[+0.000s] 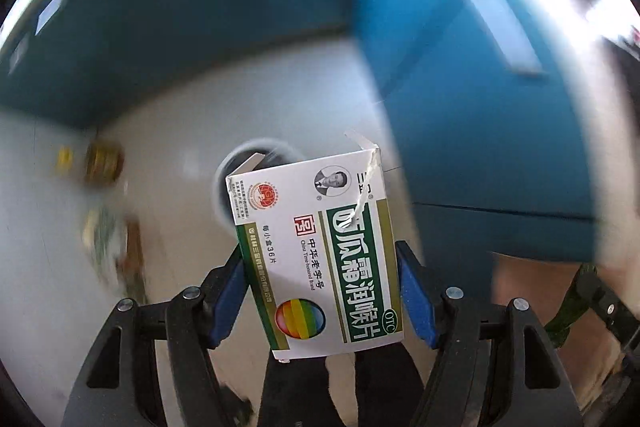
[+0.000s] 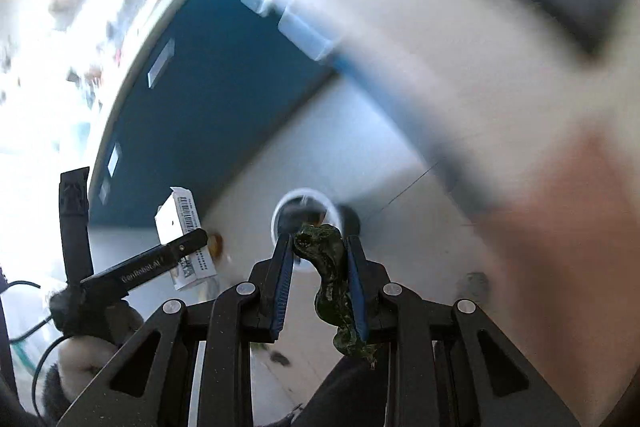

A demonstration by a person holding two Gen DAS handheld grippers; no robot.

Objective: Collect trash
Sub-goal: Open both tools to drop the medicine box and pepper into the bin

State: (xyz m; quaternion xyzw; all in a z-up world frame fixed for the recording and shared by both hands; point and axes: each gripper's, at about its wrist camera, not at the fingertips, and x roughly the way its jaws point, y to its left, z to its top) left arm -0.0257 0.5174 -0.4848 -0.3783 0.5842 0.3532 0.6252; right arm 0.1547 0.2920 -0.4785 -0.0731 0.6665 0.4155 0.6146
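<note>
- The medicine box (image 1: pixel 316 251), a white and green carton with a torn flap at its far end, stands between the pads of the left tongs (image 1: pixel 320 291). They are clenched on its two long edges, and its long axis runs forward, away from the tongs.
- The right tongs (image 2: pixel 320 291) grip a dark green crumpled wrapper (image 2: pixel 330 267). It hangs twisted between the pads, with its tail trailing back toward the handle.
- Straight ahead of both tongs, just past the tips, lies a round white-rimmed opening (image 2: pixel 306 223), apparently a bin mouth set in a pale surface. In the left wrist view the box's far end covers part of that opening (image 1: pixel 256 163).
- By my reading, the wrapper's leading end lies almost over the rim, so the right hand is nearer the drop. The box comes in from the left (image 2: pixel 182 239) and is a little further off.
- The coming move depends on getting each item's front end over the hole before the tongs release it.
- Blurred small items (image 1: pixel 104 167), one yellowish, lie left of the left tongs. Blue panels (image 1: pixel 200 27) rise behind. A bare forearm (image 1: pixel 532 291) shows to the right.
</note>
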